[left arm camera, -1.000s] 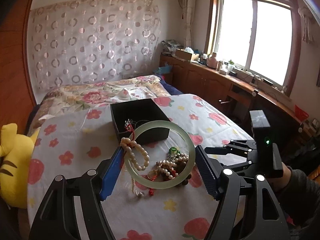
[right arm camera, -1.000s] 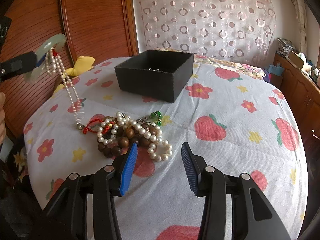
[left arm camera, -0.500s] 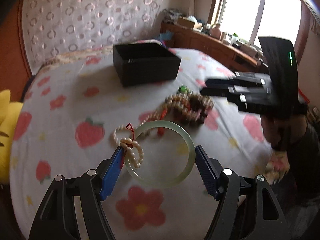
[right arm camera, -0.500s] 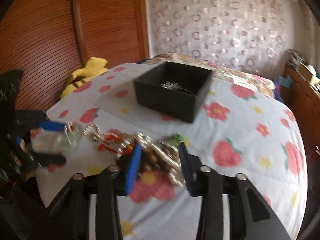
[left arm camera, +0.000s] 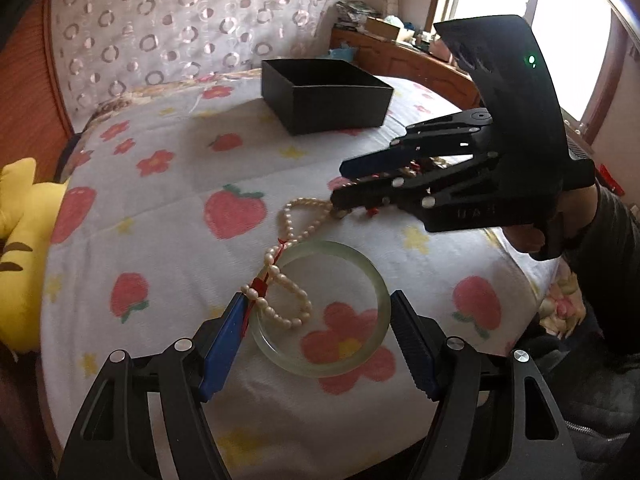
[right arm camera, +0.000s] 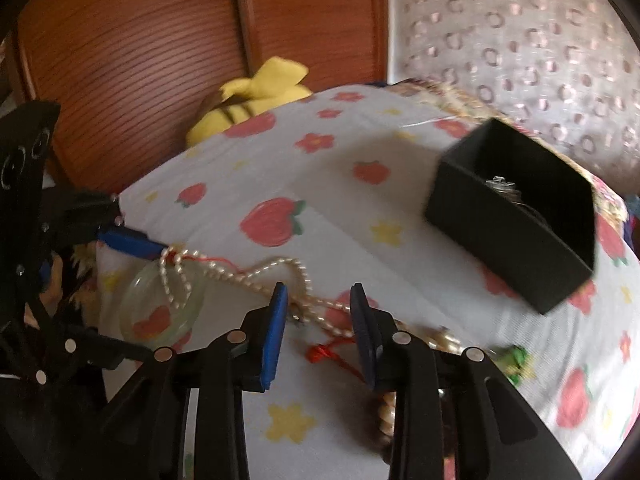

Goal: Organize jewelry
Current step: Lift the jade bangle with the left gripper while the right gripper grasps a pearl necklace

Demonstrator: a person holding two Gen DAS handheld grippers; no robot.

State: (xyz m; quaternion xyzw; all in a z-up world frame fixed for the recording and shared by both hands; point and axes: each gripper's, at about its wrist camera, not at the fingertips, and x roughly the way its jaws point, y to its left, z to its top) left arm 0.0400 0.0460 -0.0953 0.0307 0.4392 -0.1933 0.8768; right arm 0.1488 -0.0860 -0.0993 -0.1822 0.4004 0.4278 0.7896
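Yellow plush toy (left arm camera: 24, 248) beside floral bedspread (left arm camera: 168, 208)

The right claw (left arm camera: 340, 188) body bears faint embossed letters, too dim to read. No other text shows.

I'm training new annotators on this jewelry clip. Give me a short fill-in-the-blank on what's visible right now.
1. The left claw grips a pale green ____ across its width.
2. A ____ necklace is tangled on that ring by red cord.
3. The right claw straddles that strand with its jaws ____.
4. The open box on the floral cloth is ____ in colour.

Missing words: bangle; pearl; open; black
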